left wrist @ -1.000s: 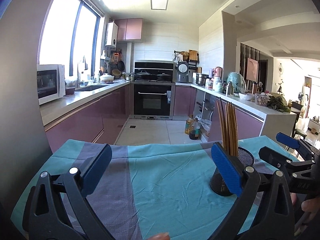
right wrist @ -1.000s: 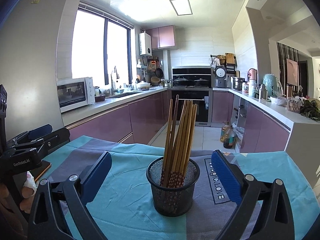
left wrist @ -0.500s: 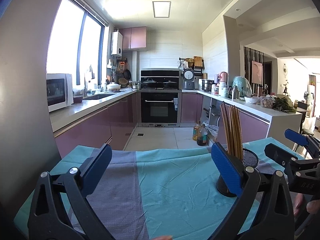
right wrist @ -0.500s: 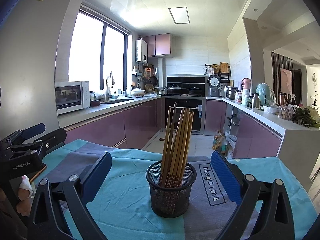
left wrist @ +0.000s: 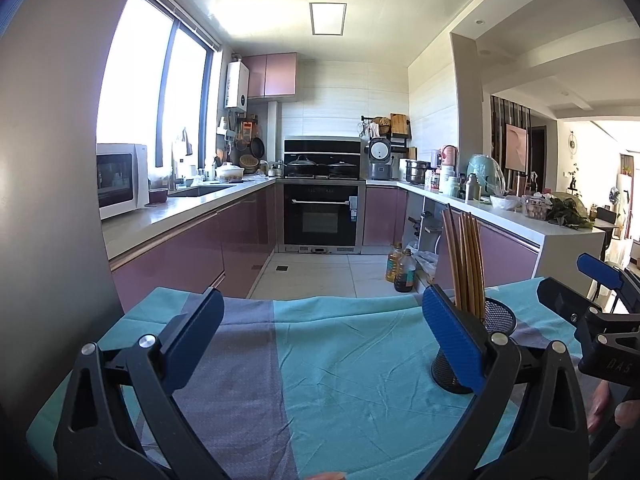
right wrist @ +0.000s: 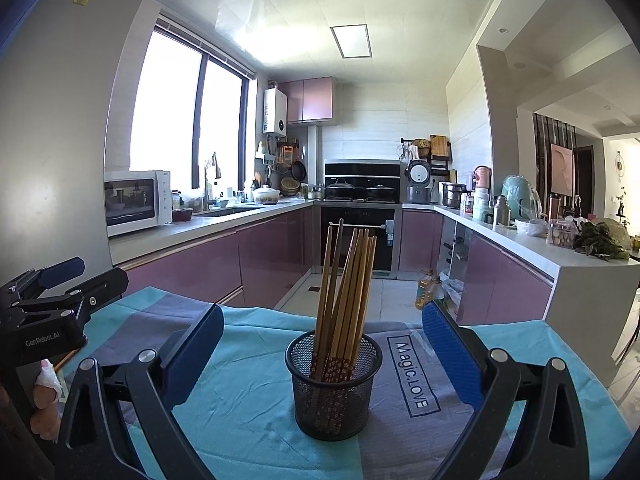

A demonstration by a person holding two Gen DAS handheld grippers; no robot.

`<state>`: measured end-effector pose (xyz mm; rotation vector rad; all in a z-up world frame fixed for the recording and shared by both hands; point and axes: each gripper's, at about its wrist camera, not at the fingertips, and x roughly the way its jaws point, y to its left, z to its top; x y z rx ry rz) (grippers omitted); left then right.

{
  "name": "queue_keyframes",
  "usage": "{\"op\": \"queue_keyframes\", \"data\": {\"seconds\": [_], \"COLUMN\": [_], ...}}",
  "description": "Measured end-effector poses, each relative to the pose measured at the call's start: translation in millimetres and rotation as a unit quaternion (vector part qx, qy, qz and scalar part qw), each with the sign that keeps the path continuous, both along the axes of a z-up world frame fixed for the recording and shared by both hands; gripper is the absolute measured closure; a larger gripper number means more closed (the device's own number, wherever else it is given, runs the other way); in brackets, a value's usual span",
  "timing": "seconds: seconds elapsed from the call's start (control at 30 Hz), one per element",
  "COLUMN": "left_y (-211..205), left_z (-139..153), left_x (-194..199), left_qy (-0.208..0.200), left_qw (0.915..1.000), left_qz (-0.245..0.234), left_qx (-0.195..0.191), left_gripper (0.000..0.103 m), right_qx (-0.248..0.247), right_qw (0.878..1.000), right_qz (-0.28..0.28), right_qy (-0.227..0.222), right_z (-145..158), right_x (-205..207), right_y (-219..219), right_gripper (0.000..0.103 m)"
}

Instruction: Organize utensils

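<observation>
A black mesh cup [right wrist: 334,388] stands upright on the teal and grey tablecloth [right wrist: 248,412], holding several wooden chopsticks [right wrist: 346,288]. My right gripper [right wrist: 322,348] is open and empty, its jaws wide on either side of the cup, a little short of it. In the left wrist view the cup [left wrist: 500,316] and chopsticks [left wrist: 464,256] sit at the right, partly behind my right finger. My left gripper [left wrist: 318,326] is open and empty above bare cloth [left wrist: 340,368]. Each gripper shows at the edge of the other's view.
The table's far edge drops to the kitchen floor, where oil bottles [left wrist: 401,268] stand. Purple cabinets and counters line both sides, with a microwave [right wrist: 134,202] at left and an oven [left wrist: 322,216] at the back. A grey wall [left wrist: 44,200] is close on the left.
Both grippers have drawn back and lifted slightly; the cup and table sit lower in both views. Both stay open and empty. The cup has not moved.
</observation>
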<state>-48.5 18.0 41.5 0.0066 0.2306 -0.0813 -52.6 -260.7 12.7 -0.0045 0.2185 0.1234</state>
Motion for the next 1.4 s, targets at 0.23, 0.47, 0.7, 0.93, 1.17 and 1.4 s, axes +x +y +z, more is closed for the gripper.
{"op": "queue_keyframes", "data": {"seconds": [0.23, 0.47, 0.7, 0.93, 1.17, 1.4], "left_y": [-1.2, -1.1, -1.2, -1.8, -0.1, -0.6], "left_z": [0.1, 0.7, 0.6, 0.8, 1.6, 1.5], "left_x": [-3.2, -5.2, -5.4, -6.5, -6.3, -6.2], "left_qy": [-0.002, -0.005, -0.006, -0.007, -0.010, -0.009], "left_qw": [1.0000, 1.0000, 1.0000, 0.9999, 0.9999, 0.9999], "left_qz": [0.001, 0.004, 0.006, 0.009, 0.011, 0.011], "left_qx": [0.001, -0.001, 0.000, 0.001, 0.000, 0.000], "left_gripper": [0.005, 0.005, 0.005, 0.005, 0.005, 0.005], "right_qx": [-0.001, 0.002, 0.003, 0.005, 0.007, 0.007], "right_qw": [1.000, 1.000, 1.000, 1.000, 1.000, 1.000], "right_qz": [-0.002, -0.005, -0.007, -0.006, -0.008, -0.008], "right_qy": [-0.002, -0.003, -0.003, -0.004, -0.004, -0.004], "right_z": [0.3, 1.1, 0.1, 0.6, 0.6, 0.5], "right_x": [-1.4, -2.2, -2.1, -0.9, -0.6, -1.4], "right_y": [-0.6, -3.0, -1.6, -2.1, -2.5, -2.8], "right_gripper": [0.007, 0.007, 0.007, 0.007, 0.007, 0.007]}}
